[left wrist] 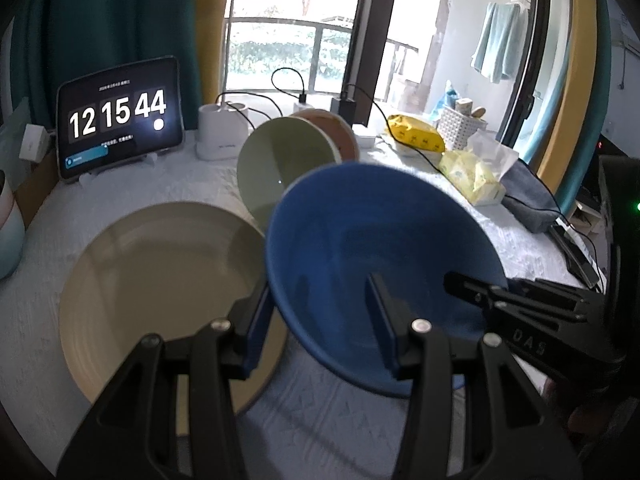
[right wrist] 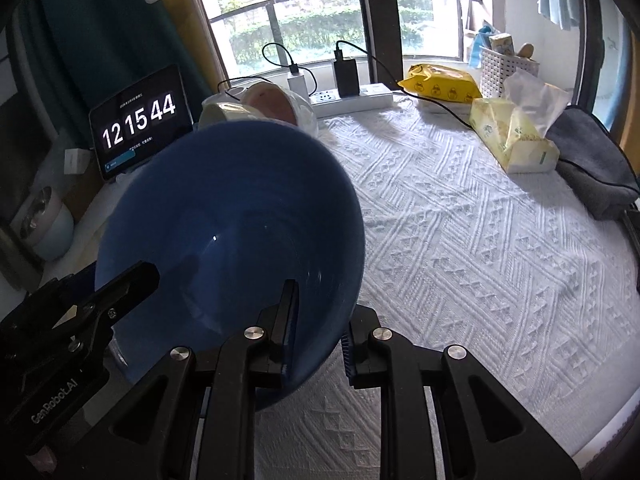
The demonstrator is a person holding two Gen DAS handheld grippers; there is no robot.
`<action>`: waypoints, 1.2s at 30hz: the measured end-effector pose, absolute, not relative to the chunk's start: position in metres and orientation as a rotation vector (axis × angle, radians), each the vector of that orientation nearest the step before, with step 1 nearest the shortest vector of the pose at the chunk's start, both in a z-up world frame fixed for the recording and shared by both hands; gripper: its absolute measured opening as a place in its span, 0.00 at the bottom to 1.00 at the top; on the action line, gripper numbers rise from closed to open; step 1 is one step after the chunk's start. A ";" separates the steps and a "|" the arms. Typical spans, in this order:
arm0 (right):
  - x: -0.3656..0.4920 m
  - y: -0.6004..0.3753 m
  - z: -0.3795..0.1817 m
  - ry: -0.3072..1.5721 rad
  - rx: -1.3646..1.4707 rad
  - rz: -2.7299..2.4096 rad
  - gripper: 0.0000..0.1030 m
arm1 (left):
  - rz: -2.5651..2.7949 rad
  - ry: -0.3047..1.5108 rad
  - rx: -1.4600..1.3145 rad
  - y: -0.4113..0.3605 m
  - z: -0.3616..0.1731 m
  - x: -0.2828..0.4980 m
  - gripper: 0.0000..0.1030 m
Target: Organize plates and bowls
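White quilted cloth (right wrist: 460,240) covers the table, window behind. Left to right: beige plate (left wrist: 160,288) lies flat, green bowl (left wrist: 280,168) and pink bowl (left wrist: 340,132) tip on edge, unstacked. Blue bowl (left wrist: 380,248) hangs airborne, left gripper (left wrist: 316,320) and right gripper (right wrist: 316,320) both clamping its rim. Stacking remains; bowl's underside hidden.

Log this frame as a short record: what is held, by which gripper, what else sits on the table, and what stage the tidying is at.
held item: deep blue bowl, tilted, lifted off the table
left gripper: shut on the bowl's rim, one finger inside, one outside
right gripper: shut on the bowl's opposite rim
nearby dishes: large beige plate flat on the white textured tablecloth; pale green bowl nested against a pink bowl, both tipped
background: tablet clock, yellow tissue box
stage: blue bowl not yet set down
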State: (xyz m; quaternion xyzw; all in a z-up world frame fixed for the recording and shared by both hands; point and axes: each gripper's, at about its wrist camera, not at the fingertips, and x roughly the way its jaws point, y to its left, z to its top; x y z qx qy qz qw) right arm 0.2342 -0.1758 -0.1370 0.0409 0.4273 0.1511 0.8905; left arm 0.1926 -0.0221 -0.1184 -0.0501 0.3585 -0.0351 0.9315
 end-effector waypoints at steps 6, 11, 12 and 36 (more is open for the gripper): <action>0.235 -0.184 -0.134 0.878 0.096 0.296 0.21 | -0.092 0.741 -0.095 -0.027 -0.120 0.193 0.46; 0.233 -0.188 -0.132 0.878 0.099 0.287 0.22 | -0.104 0.742 -0.090 -0.030 -0.120 0.191 0.46; 0.233 -0.188 -0.132 0.879 0.100 0.286 0.22 | -0.106 0.744 -0.090 -0.030 -0.120 0.191 0.46; 0.227 -0.211 -0.108 0.799 0.073 0.185 0.27 | -0.114 0.738 -0.089 -0.025 -0.112 0.191 0.47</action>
